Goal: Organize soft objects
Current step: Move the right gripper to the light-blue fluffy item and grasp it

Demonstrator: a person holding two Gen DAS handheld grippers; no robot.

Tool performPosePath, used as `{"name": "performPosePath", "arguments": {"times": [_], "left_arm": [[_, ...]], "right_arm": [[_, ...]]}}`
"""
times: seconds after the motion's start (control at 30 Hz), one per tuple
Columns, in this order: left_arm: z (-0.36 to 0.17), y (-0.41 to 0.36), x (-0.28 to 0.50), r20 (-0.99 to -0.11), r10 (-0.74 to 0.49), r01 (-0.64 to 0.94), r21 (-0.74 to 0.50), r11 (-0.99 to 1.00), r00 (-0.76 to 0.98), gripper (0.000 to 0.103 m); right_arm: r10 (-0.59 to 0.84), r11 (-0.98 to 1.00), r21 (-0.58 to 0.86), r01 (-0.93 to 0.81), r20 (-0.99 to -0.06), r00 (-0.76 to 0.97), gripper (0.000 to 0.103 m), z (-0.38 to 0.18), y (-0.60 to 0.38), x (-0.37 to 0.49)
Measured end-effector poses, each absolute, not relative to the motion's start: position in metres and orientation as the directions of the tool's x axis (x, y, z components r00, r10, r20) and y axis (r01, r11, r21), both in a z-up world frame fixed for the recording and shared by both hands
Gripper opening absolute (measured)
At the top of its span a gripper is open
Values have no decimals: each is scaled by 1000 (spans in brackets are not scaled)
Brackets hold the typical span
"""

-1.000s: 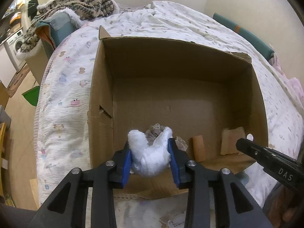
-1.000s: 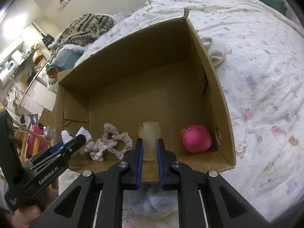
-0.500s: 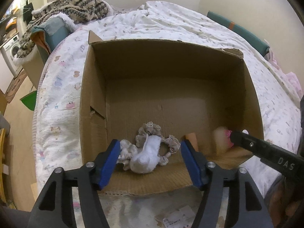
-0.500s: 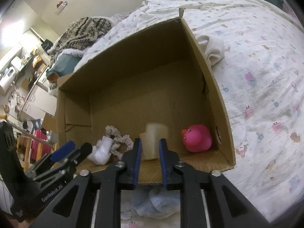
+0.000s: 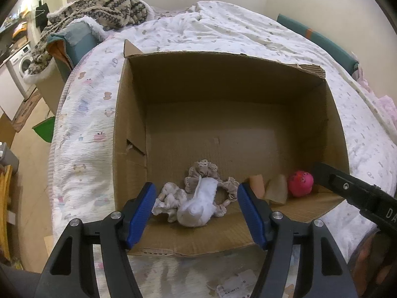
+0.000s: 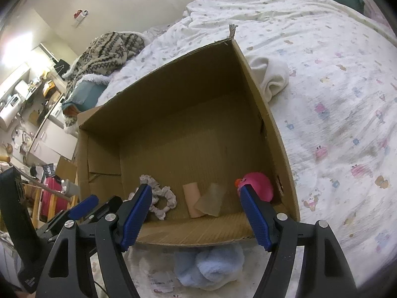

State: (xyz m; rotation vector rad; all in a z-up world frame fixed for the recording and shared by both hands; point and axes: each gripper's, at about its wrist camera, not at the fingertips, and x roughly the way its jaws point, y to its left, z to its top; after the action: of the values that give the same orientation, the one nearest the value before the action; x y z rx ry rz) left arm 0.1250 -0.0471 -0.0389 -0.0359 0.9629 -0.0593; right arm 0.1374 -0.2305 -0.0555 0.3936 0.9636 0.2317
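Two hand-held grippers, both empty, above our open brown cardboard box (image 5: 129, 114).

We see the left hand-held gripper (image 5: 196, 213) half open over the white rolled sock (image 5: 198, 206); the right hand-held gripper (image 6: 196, 211), just opening, stands wide over the translucent soft wedge (image 6: 211, 200).

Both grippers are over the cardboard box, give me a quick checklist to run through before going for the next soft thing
1. Left gripper empty: ok. Its jaws have just been opening, and the white sock lies free on the box floor between them, partly on the scrunchie.
2. Right gripper empty: ok. Its jaws have just been opening; the translucent sponge wedge rests on the floor.
3. Earlier items inside the cardboard box: ok, pink rubber duck and peach sponge included.
4. Next target in sight: ok, a blue fluffy cloth lies before the box, a white cloth beside it.
5. Grippers apart: ok.
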Motion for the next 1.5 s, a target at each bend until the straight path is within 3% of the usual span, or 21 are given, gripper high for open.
{"name": "performPosePath", "arguments": {"times": [0.57,1.13,1.37,1.5], "left_arm": [[-14,-39,92,-794,-69,37,-59,998,604,65],[-27,-23,56,-844,-101,-16,-128,992,528,65],[-37,-19,48,-861,-144,-22,-177,984,488,65],[-45,-11,43,-878,-138,-75,-193,978,459,65]], "right_arm": [[345,896,442,41,-752,562,78,-51,-245,121],[354,888,453,78,-782,513,78,-52,-258,86],[396,857,498,131,-799,451,96,-70,-263,84],[397,857,495,143,-812,428,97,-77,-261,85]]}}
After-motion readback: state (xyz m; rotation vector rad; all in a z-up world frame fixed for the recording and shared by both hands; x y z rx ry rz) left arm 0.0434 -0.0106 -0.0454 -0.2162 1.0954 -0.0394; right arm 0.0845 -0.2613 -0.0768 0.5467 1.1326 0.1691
